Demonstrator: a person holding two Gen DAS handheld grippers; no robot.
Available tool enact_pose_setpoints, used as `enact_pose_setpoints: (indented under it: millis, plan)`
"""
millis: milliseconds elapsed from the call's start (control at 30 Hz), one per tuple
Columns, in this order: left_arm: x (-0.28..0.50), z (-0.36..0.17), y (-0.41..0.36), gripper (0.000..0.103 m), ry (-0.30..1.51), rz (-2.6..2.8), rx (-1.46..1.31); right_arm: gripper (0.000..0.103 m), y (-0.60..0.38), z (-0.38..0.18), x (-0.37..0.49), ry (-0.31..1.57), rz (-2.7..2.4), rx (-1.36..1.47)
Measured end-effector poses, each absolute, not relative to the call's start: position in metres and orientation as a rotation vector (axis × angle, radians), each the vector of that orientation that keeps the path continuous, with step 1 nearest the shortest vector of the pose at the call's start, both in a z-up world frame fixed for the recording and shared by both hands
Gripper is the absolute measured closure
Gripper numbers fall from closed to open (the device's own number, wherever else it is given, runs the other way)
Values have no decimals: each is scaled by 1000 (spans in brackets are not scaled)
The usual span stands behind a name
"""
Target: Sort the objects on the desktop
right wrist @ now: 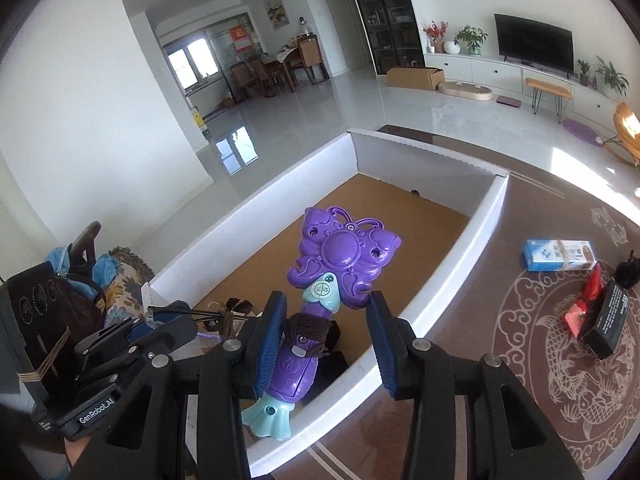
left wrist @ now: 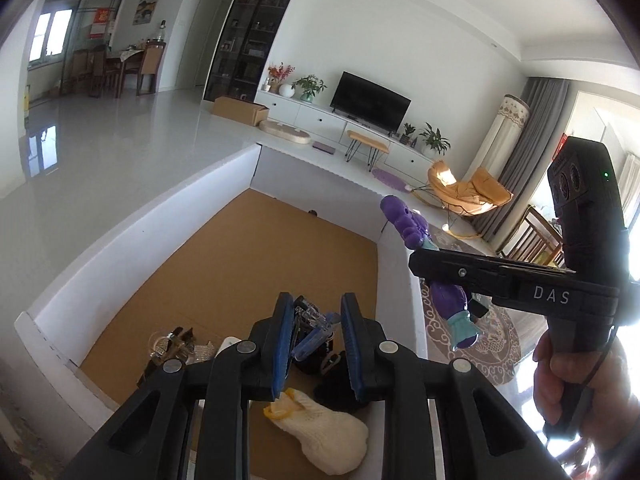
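In the left wrist view, the left claw (left wrist: 316, 344) fills the lower middle of the frame, its blue pads drawn close and pinching a small clear and blue object (left wrist: 314, 326) whose kind I cannot tell. Below it lies a white-walled box (left wrist: 132, 236) with a brown cardboard floor; in its near end, at the bottom of the frame, sit a cream knitted item (left wrist: 324, 432), some dark things and a glittery piece (left wrist: 170, 346) at lower left. At the right of the frame the right claw (left wrist: 448, 280) is seen from the side, held by a hand (left wrist: 576, 384) in the lower right corner, gripping a purple toy wand (left wrist: 424, 264) that hangs over the box's right wall. In the right wrist view, the right claw (right wrist: 326, 340) sits in the lower middle, pinching the purple toy wand (right wrist: 332, 272) by its handle; the left pad presses the handle, while the right pad shows a gap at the tip. The wand's butterfly head points up the frame over the white-walled box (right wrist: 440, 264), and its pale teal end hangs at the bottom. At lower left is the left claw (right wrist: 160, 320), its jaws nearly together. On the patterned brown tabletop (right wrist: 480, 360) at right lie a blue and white carton (right wrist: 558, 254), a red packet (right wrist: 580, 308) and a black block (right wrist: 610, 318), well apart from the box.
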State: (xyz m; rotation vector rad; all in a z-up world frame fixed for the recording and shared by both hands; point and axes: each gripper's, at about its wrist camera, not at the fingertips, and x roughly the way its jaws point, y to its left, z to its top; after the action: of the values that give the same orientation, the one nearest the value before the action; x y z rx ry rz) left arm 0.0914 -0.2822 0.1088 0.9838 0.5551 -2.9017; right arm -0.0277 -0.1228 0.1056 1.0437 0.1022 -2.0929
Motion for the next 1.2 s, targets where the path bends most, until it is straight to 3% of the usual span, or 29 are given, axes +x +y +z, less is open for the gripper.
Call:
enact_pose_setpoints:
  millis: [167,233,267,300,367,500,567,633,700,767,900,1000,1200]
  plan:
    - [60,72,-293,77,575,-2774,1261,59,-177,54,-39,243,-2060,1170]
    - [55,60,-295,63,582,-2715,1313,57,-182,33,-43,262,-2042,1245]
    - [56,57,-295,46,583,-2697,1313,51,-181,28,-43,253,-2041,1254]
    - [58,55,-295,36,596,-2691,1299,46,-177,27,-42,228,-2042,1244]
    - [63,58,-294,33,607,-2686,1243,34,-163,31,-39,181,-2076,1204]
    - [76,83,-281,32,481,-2649,1063,19,-112,55,-36,55,-2175,1083]
    - [83,101,-268,32,455,-2669,958,4,-77,61,-32,26,-2264,1024]
    - [91,116,-245,29,456,-2747,891,2,-38,61,-28,21,-2351,985]
    - [95,125,-208,10,450,-2861,882,2,2,48,-25,49,-2436,992]
    - [97,129,-162,5,441,-2995,921,2,47,29,-27,73,-2519,1048]
    - [86,102,-63,5,378,-3180,1192,2,141,-12,-34,116,-2669,1251]
    - [67,59,0,5,186,-3176,1395,2,202,-29,-30,140,-2760,1371]
    - [17,-15,45,5,39,-3004,1587,2,260,-51,-19,109,-2834,1493]
